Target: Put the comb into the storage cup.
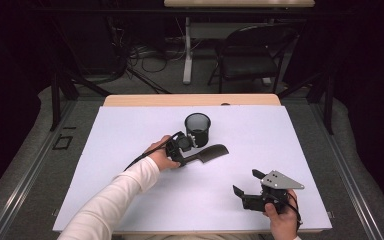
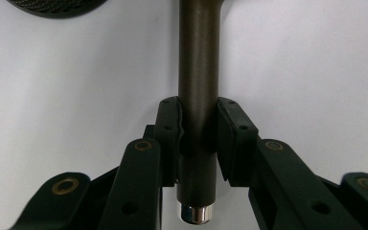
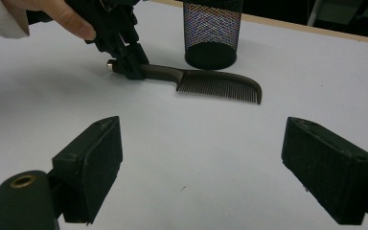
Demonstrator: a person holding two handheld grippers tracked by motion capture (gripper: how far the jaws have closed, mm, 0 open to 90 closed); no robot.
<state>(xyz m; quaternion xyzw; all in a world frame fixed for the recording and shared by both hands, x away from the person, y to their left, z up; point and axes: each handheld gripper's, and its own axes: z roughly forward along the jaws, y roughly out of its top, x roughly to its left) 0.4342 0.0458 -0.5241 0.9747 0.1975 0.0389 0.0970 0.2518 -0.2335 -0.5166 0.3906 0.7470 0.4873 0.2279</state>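
Table [image 1: 130,190]: white top carried everything; the cup served as landmark for the places below.
Cup [image 1: 198,128]: black mesh cup stood upright toward the far middle of the table, mouth open upward, probably the holder meant for the comb.
Right gripper [image 1: 246,183]: rested well apart from the cup, at the near right of the table; its jaws stood wide with nothing between them, pointed toward cup and comb, likely waiting while the other hand worked.
Left gripper [image 1: 180,148]: sat just beside the cup on its near-left side, jaws clenched on the comb's handle, pads [image 2: 170,127] pressed against both sides of it.
Comb [image 1: 212,153]: dark comb lay flat on the table just in front of the cup, teeth end stretched to the cup's near right, handle end inside the left gripper.
Grip point: low on the handle, near its metal-capped end [image 2: 196,214], which seemingly left the toothed end free to tip up into the cup.
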